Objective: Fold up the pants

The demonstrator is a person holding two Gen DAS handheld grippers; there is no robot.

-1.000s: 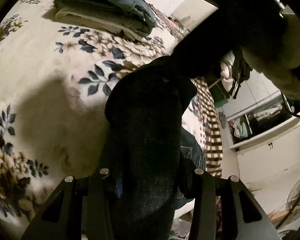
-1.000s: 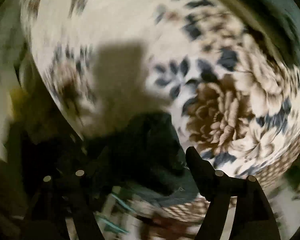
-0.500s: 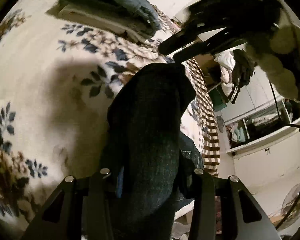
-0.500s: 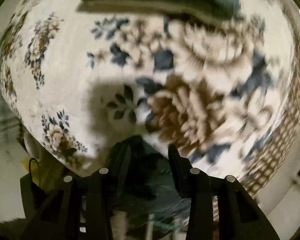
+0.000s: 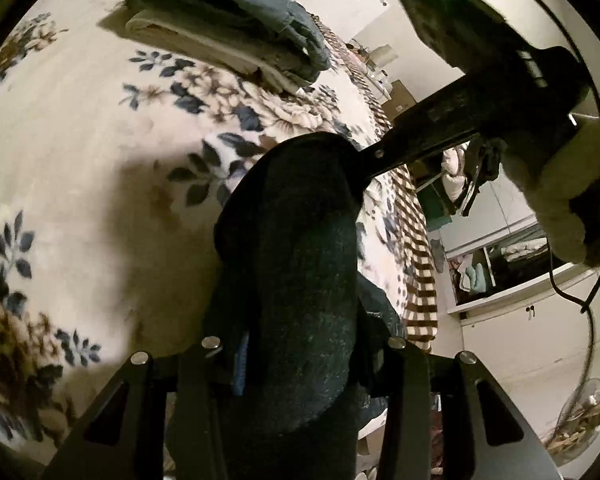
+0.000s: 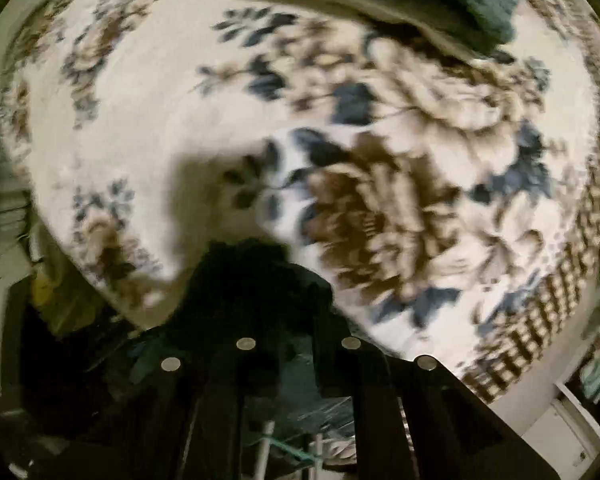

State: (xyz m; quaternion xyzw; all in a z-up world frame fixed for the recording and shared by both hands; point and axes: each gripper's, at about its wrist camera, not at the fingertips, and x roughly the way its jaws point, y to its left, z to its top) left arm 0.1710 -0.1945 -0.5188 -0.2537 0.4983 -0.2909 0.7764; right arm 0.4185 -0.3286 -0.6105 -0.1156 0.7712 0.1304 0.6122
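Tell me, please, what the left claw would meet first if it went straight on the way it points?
Probably the cream floral blanket beyond the dark denim pants that the left claw holds; depth is unclear.

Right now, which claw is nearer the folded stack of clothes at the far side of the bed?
Right. The right claw grips the far end of the dark pants, toward the folded stack. The left claw holds the pants' near end, farther back.

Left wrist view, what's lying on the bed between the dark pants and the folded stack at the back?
Nothing: in the left wrist view only bare floral blanket lies between the dark pants and the folded stack.
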